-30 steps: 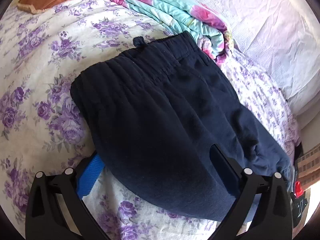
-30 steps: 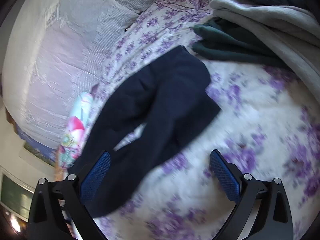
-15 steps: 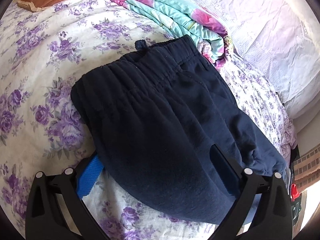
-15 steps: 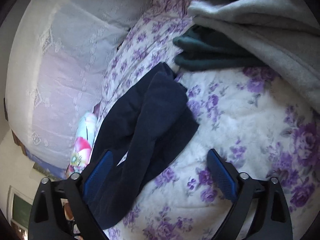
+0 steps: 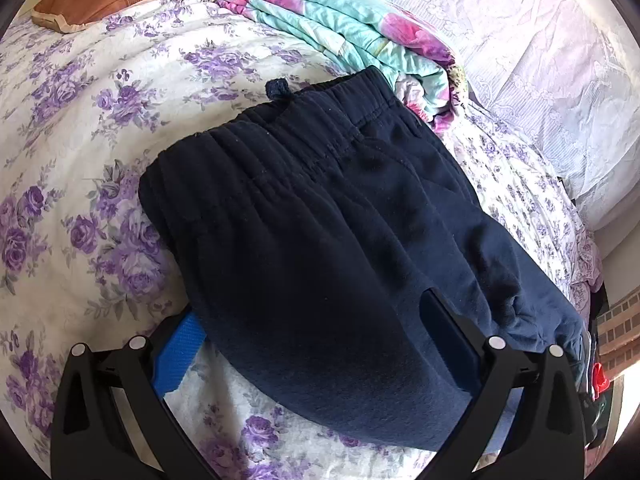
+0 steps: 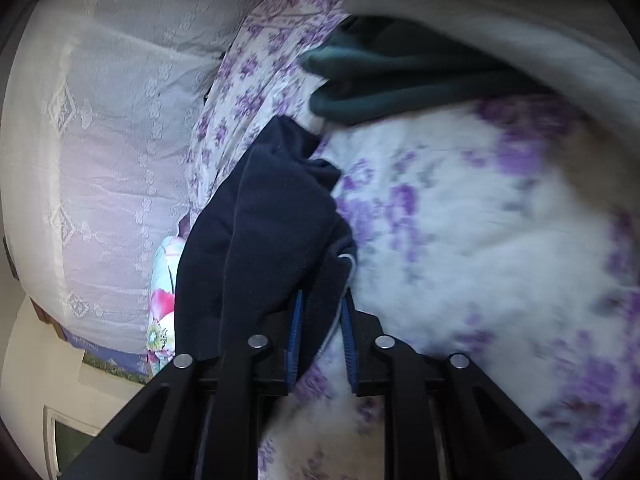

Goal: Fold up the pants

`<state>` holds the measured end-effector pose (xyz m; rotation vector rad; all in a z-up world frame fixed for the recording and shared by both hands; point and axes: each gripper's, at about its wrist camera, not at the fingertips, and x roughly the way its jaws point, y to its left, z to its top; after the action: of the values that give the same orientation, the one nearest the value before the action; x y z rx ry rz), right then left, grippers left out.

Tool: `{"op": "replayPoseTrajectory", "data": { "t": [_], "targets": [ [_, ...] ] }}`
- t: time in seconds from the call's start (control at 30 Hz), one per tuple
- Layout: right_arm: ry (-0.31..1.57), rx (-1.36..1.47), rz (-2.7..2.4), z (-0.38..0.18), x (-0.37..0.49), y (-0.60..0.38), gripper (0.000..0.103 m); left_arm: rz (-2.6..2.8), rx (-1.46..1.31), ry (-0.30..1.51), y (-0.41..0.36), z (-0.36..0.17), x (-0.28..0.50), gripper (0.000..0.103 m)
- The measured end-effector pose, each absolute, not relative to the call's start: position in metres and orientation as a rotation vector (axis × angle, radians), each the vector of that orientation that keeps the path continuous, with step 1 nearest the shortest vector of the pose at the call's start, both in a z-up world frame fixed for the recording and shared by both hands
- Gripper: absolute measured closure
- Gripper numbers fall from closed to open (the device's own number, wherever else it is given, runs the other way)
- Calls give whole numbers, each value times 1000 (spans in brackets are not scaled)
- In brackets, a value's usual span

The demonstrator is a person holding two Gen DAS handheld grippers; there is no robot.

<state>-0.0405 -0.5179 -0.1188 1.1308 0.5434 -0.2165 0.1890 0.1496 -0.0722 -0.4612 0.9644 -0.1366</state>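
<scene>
Pants (image 5: pixel 320 240): dark navy, lying on the floral bedsheet (image 5: pixel 80 160), waistband beside a folded turquoise quilt (image 5: pixel 340 28).
Left gripper (image 5: pixel 312 344): jaws wide apart, one on each side of the pants' near edge, gripping nothing.
Right gripper (image 6: pixel 320 340): jaws narrow, pinching the hem of a pants leg.
Near the leg end: a dark green garment (image 6: pixel 400 80).
</scene>
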Motion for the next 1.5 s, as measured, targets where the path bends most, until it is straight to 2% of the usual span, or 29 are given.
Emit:
{"op": "replayPoseTrajectory", "data": {
  "t": [0.17,0.2,0.23,0.27,0.3,0.33,0.5,0.7,0.97,1.0,1.07,1.1,1.13,1.23,1.43,1.5],
  "targets": [
    [532,1056,-211,-110,-44,-510,90,-122,-441,975,146,-73,193,5],
    [528,1050,-205,-105,-47,-510,90,-102,-428,982,145,-72,195,33],
    [519,1028,-195,-95,-52,-508,90,-59,-399,996,146,-69,197,50],
    [510,1010,-183,-84,-54,-509,90,-79,-411,1010,148,-68,199,57],
    [498,994,-168,-73,-61,-507,90,-118,-465,1027,154,-66,200,70],
    [489,984,-155,-64,-67,-507,90,-141,-501,1041,158,-65,200,77],
    [437,879,-119,-12,-105,-501,91,-197,-569,1067,164,-56,181,86],
    [454,837,-131,5,-161,-504,91,-248,-573,1076,171,-39,134,86],
    [530,885,-152,-32,-219,-507,91,-277,-612,1121,189,-57,75,85],
    [532,888,-153,-35,-221,-507,91,-274,-610,1121,188,-59,71,83],
    [537,894,-150,-41,-224,-508,91,-238,-571,1126,189,-60,66,64],
    [537,899,-151,-44,-226,-508,91,-180,-552,1121,193,-60,62,46],
    [537,902,-152,-46,-225,-506,91,-146,-546,1106,199,-57,59,33],
    [541,886,-164,-50,-220,-504,91,-144,-553,1055,215,-48,44,29],
    [532,883,-152,-48,-215,-505,90,-174,-572,1027,216,-64,44,29],
    [535,882,-150,-48,-216,-505,90,-208,-560,1007,211,-74,57,33]
  ]
}}
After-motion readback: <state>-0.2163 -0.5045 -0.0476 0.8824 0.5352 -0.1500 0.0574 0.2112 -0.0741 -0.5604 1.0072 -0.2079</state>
